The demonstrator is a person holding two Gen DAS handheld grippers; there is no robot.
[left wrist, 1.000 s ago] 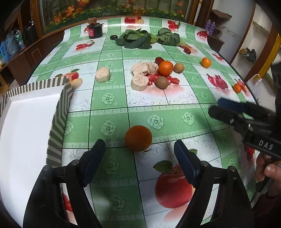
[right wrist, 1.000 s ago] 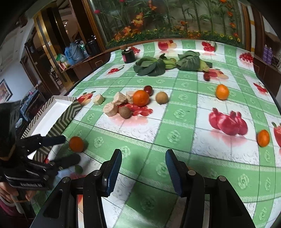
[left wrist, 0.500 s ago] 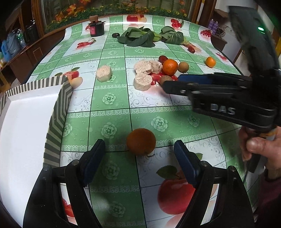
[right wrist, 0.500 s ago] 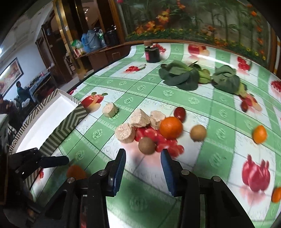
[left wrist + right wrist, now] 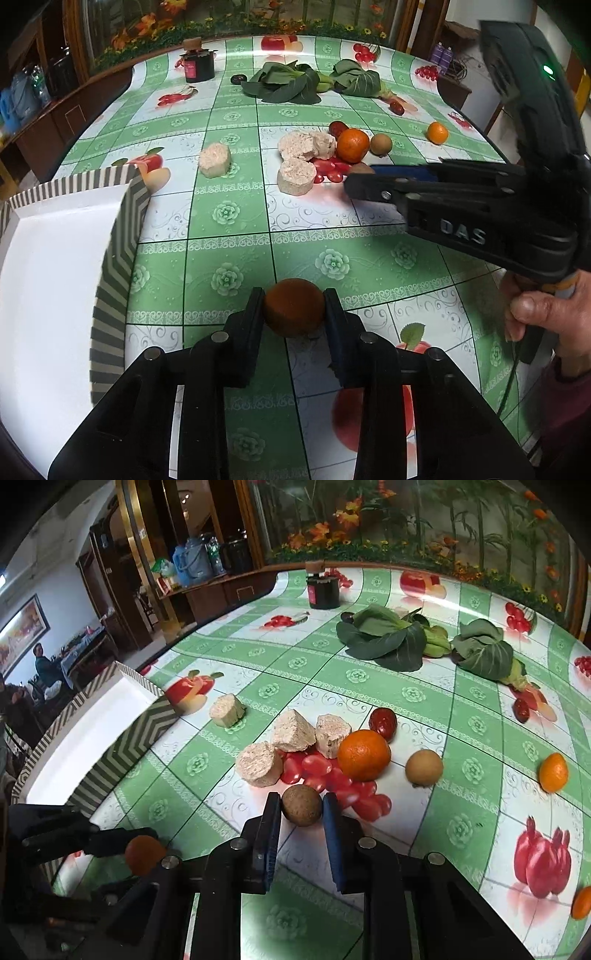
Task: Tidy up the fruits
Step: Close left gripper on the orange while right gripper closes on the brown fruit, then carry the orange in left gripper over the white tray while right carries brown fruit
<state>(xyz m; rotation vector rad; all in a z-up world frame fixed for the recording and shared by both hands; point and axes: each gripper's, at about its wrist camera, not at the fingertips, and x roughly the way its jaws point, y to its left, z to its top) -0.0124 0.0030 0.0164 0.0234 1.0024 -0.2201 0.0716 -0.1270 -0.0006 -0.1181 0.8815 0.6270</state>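
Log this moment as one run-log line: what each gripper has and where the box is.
left gripper: closing on small orange | right gripper: shut on brown round fruit | striped box: beside left gripper, no fruit seen inside

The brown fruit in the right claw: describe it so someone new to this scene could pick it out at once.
Start at the cluster of pale cake rounds and the big orange mid-table. At the cluster's near edge, by the printed red tomatoes, sits the brown round fruit, pinched in the right claw. It is duller and rougher than the yellower fruit beyond the orange.
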